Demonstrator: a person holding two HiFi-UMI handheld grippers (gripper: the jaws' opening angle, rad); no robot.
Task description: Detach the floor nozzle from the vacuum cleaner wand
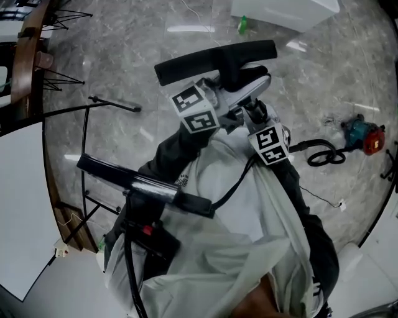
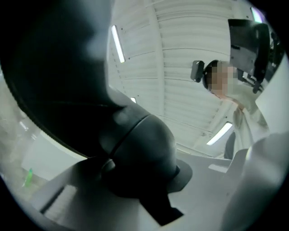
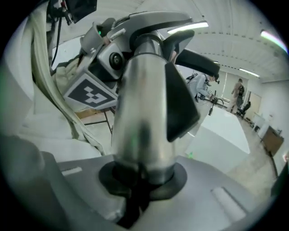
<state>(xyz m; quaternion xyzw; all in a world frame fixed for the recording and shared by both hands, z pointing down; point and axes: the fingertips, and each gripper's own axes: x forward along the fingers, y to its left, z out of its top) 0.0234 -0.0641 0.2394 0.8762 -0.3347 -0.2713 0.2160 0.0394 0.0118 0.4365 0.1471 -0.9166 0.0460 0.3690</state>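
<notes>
The black floor nozzle [image 1: 214, 62] hangs above the floor in the head view, joined to the silver wand [image 1: 252, 93]. My left gripper [image 1: 224, 77] comes in from the left with its marker cube below the nozzle. In the left gripper view its pale jaws are closed on the nozzle's rounded black neck [image 2: 135, 149], which fills the picture. My right gripper [image 1: 252, 112] is shut on the wand [image 3: 144, 117] just below that joint. The right gripper view shows the tube standing up between the jaws, with the left gripper's marker cube [image 3: 90, 94] behind it.
On the marble floor to the right lie a teal and red power tool [image 1: 364, 136] and a looped black cable [image 1: 323, 155]. A white box [image 1: 286, 9] stands at the top, a black stand [image 1: 112, 102] at the left. A long black bar [image 1: 149, 186] crosses below my arms.
</notes>
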